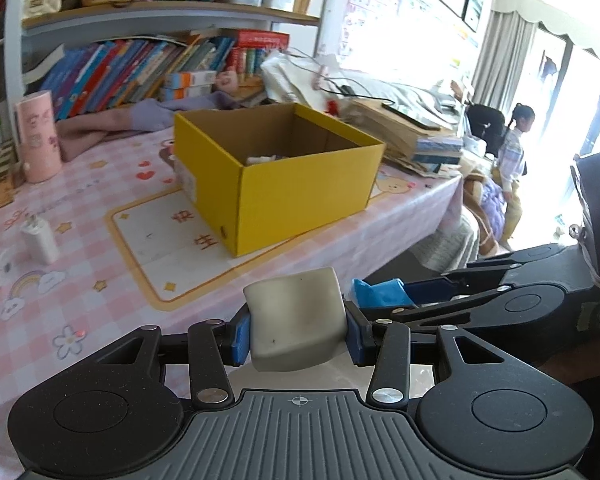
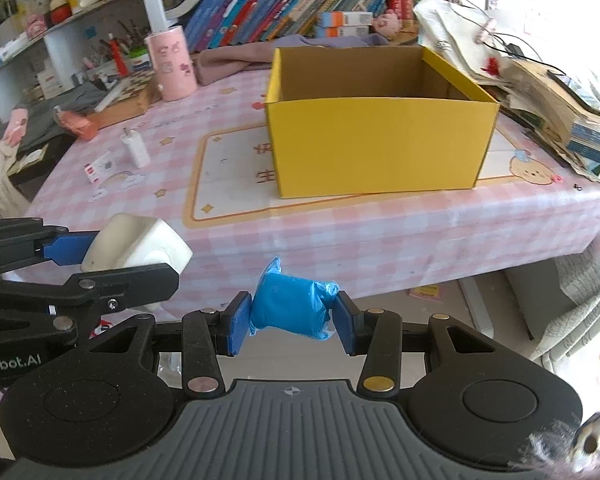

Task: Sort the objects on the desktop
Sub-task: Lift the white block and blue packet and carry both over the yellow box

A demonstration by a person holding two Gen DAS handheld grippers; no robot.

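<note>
1. The left gripper is part closed, its blue pads pressed on both sides of a white rounded block, held clear of the table so it can be carried.
2. The right gripper is part closed in the same way on a blue plastic-wrapped roll, pinched at its two ends so the soft wrap does not slip.
3. Both grippers sit side by side at the near edge of the table, pointing down toward the yellow box.
4. The box stands open on the pink checked cloth, likely the place for sorted things; something small and pale lies in it.
5. A white charger and a small card wait on the cloth, well left of the box.
</note>
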